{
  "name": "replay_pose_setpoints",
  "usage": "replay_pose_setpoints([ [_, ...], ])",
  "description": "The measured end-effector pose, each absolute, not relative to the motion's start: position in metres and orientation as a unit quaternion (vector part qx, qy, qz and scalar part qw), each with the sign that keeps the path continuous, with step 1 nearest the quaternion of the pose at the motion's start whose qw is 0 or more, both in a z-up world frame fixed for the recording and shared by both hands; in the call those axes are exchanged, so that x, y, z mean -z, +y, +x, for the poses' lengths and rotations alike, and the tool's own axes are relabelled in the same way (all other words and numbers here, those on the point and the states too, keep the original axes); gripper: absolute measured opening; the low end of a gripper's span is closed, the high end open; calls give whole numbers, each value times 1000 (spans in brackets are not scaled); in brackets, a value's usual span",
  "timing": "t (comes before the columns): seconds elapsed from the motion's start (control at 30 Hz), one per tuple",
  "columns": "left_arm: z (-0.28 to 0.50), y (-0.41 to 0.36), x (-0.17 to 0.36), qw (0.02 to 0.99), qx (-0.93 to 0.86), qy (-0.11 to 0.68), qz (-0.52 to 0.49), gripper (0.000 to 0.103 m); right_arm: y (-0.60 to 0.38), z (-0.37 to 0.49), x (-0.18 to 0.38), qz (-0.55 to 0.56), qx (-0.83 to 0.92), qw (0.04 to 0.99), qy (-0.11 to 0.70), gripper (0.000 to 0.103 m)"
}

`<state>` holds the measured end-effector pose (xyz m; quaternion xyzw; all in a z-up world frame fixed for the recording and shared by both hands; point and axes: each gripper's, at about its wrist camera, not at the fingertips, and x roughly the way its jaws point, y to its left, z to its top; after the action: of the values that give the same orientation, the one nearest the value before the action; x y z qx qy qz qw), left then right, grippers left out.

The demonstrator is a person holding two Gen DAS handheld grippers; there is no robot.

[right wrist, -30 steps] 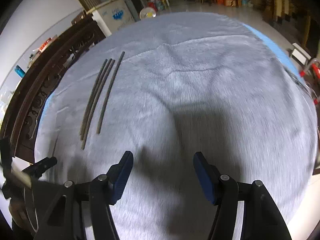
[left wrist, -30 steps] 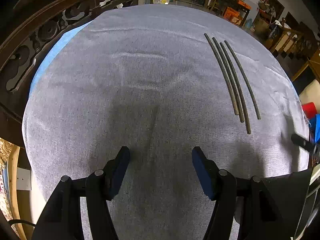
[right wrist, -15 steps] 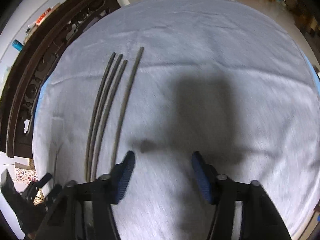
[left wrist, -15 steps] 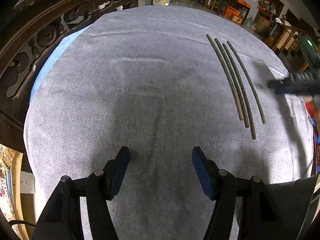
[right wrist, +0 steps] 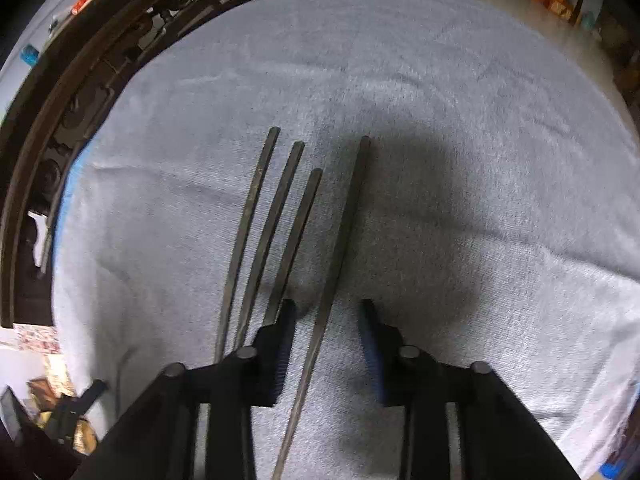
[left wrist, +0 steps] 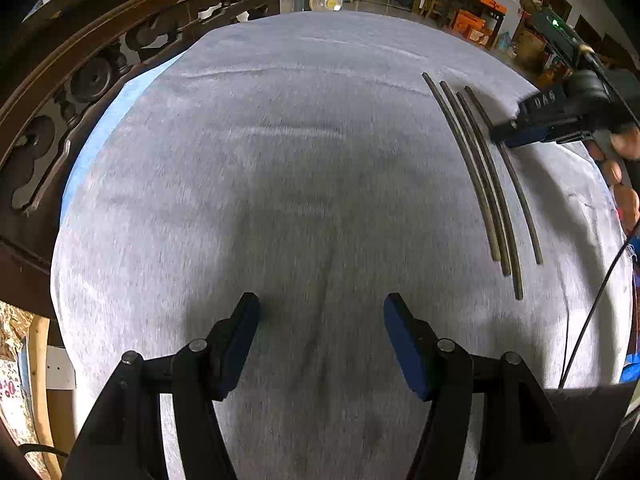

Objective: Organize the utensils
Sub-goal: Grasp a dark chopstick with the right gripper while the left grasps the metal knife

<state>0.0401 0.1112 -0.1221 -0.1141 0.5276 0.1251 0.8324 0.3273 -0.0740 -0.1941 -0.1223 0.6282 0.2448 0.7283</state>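
Several dark chopsticks lie side by side on the grey cloth [left wrist: 280,160]. Three of them [right wrist: 280,208] are bunched together, and one chopstick [right wrist: 344,216] lies slightly apart on their right. My right gripper [right wrist: 326,312] points down over that single chopstick and straddles it. Its jaws are closing, with a gap still showing on both sides of the stick. In the left wrist view the right gripper [left wrist: 520,136] sits on the far part of the single chopstick [left wrist: 520,196], beside the bunch [left wrist: 486,200]. My left gripper [left wrist: 322,312] stands open over bare cloth, well left of the chopsticks.
Dark carved wooden furniture [left wrist: 80,80] curves along the table's left side. A person's fingers [left wrist: 620,168] and a black cable [left wrist: 592,300] are at the right edge. A cluttered room lies beyond the table's far side.
My right gripper swept left across the cloth to the chopsticks, and its jaws narrowed around the rightmost one. The left gripper only drifted a little and kept its opening.
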Motion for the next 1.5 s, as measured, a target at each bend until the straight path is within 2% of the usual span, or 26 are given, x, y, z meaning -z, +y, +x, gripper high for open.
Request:
replay_pose_setpoints([
  [0.2, 74, 114, 106, 836, -106, 527, -108, 65, -100, 323, 197, -151, -232, 715, 642, 8],
  [0.57, 215, 109, 95, 783, -41, 601, -155, 65, -144, 308, 198, -153, -229, 702, 657, 8],
  [0.9, 284, 97, 115, 736, -52, 645, -196, 64, -173, 313, 194, -131, -239, 701, 659, 9],
  [0.93, 287, 95, 117, 734, -53, 649, -192, 62, -178, 313, 190, -131, -239, 701, 659, 9],
  [0.97, 290, 93, 119, 733, -58, 652, -187, 53, -179, 313, 190, -131, -239, 701, 658, 9],
  [1.07, 296, 93, 124, 730, -84, 655, -177, 39, -182, 314, 191, -130, -240, 702, 658, 9],
  [1.33, 316, 84, 126, 705, -73, 692, -140, 37, -179, 319, 191, -135, -239, 691, 669, 9],
  [1.5, 329, 81, 117, 718, -62, 675, -157, 37, -176, 319, 188, -143, -237, 693, 666, 9],
])
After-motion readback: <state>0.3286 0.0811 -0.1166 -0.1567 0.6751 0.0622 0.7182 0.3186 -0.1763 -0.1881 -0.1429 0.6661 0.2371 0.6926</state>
